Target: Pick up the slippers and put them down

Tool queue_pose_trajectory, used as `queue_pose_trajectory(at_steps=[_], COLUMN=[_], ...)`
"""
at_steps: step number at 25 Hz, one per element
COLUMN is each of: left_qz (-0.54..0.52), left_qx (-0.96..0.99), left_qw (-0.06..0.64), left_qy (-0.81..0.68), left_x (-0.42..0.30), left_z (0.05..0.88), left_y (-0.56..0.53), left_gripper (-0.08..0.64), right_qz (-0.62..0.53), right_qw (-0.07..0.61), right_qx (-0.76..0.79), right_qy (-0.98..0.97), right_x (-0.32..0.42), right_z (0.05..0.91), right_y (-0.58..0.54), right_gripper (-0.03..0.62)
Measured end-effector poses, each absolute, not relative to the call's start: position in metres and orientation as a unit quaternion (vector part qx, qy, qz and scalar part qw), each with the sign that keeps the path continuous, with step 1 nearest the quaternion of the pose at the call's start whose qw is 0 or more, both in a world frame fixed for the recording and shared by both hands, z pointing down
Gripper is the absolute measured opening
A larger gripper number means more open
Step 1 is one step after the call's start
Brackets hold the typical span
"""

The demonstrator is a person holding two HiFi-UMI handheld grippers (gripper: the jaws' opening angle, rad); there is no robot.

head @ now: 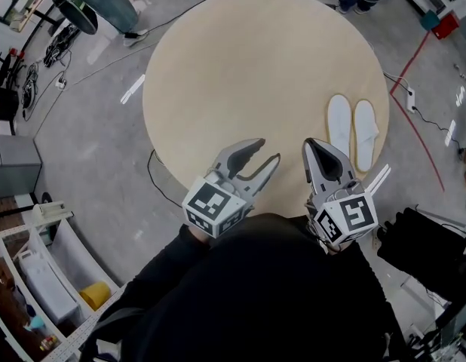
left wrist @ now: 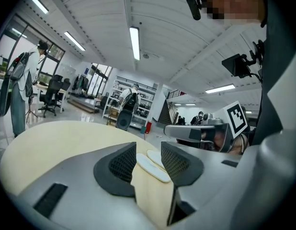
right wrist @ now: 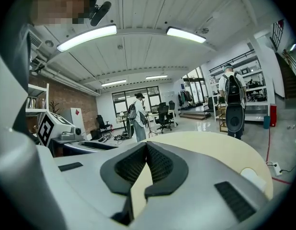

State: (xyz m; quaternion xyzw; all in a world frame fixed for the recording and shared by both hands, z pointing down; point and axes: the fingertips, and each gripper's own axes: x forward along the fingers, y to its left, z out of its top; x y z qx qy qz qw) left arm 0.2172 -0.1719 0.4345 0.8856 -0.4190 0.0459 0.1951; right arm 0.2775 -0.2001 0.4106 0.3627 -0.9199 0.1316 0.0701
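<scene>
Two white slippers lie side by side near the right edge of the round tan table. Both grippers hover over the near edge of the table, apart from the slippers. My left gripper stands open with nothing between its jaws. In the left gripper view the slippers show through the gap, well ahead on the table. My right gripper is shut and empty, its pads together in the right gripper view. One slipper shows at that view's right edge.
The person's dark sleeves and body fill the bottom of the head view. Grey floor with cables surrounds the table, and a red line runs at right. Shelving with a yellow item stands at lower left. People and office chairs stand far off.
</scene>
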Motion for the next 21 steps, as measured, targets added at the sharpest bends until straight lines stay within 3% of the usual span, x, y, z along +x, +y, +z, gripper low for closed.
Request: queue_pose_trajectory(at_steps=[9,21], left_qz=[0.037,0.039], left_qx=[0.871,0.858], left_qw=[0.210,0.218], left_qy=[-0.442,-0.463], left_x=[0.205,0.249], left_z=[0.440,0.445], left_y=[-0.163,-0.170], left_gripper=[0.175,0.175], right_qz=[0.134,0.137], right_qw=[0.085,0.086], right_qx=[0.343,0.315], right_qy=[-0.926,-0.935], right_x=[0.270,0.307], right_z=[0.412,0.417], right_y=[-0.190,-0.199], right_gripper=[0.014,0.014])
